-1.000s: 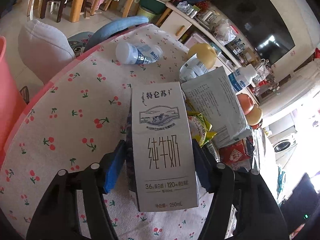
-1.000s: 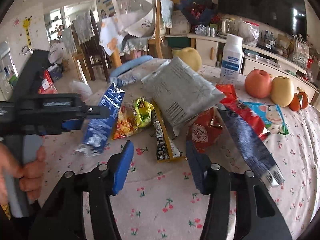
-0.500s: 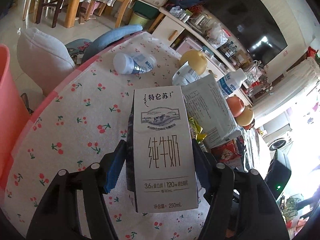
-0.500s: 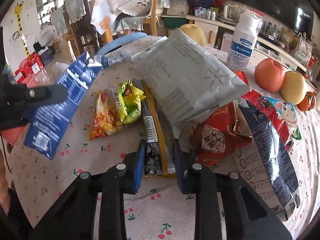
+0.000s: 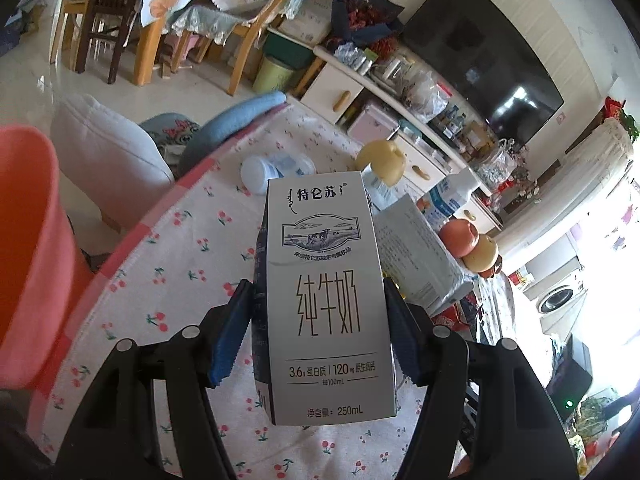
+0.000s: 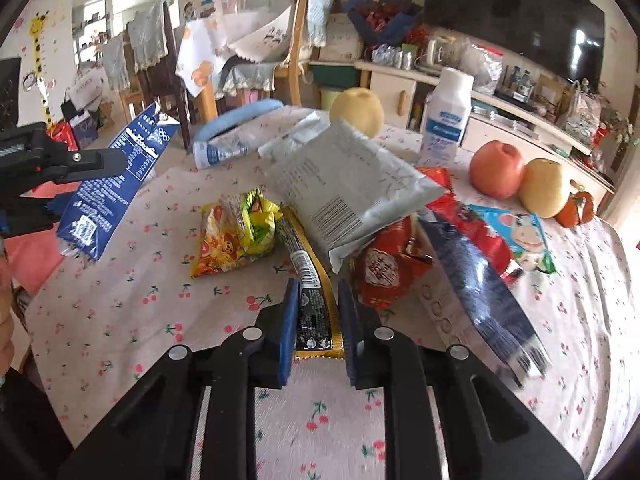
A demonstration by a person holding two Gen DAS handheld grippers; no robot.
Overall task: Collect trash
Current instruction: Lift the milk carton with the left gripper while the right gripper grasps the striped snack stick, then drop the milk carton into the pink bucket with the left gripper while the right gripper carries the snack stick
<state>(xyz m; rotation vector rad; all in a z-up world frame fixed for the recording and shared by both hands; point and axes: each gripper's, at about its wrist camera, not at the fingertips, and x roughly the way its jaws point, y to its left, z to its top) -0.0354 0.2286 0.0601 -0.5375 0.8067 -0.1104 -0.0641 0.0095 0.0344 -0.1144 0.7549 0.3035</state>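
My left gripper (image 5: 316, 320) is shut on a white and blue milk carton (image 5: 324, 300) and holds it in the air above the cherry-print tablecloth (image 5: 180, 248). The carton also shows in the right wrist view (image 6: 116, 184) at the left, held up off the table. My right gripper (image 6: 318, 320) is shut on the near end of a black and gold wrapper (image 6: 314, 316) that lies on the cloth. Beside it lie a yellow snack bag (image 6: 236, 232), a grey pouch (image 6: 348, 188), a red wrapper (image 6: 384, 268) and a dark blue bag (image 6: 484, 292).
A pink bin (image 5: 28, 248) stands left of the table, close to the carton. A fallen white bottle (image 5: 276, 170), an upright bottle (image 6: 446, 116), a pear (image 6: 358, 110) and apples (image 6: 496, 168) sit at the far side. Chairs (image 5: 120, 32) and a TV cabinet (image 6: 500, 116) stand behind.
My left gripper has lifted the carton higher and toward the pink bin. My right gripper has moved forward and closed from wide open onto the black and gold wrapper.
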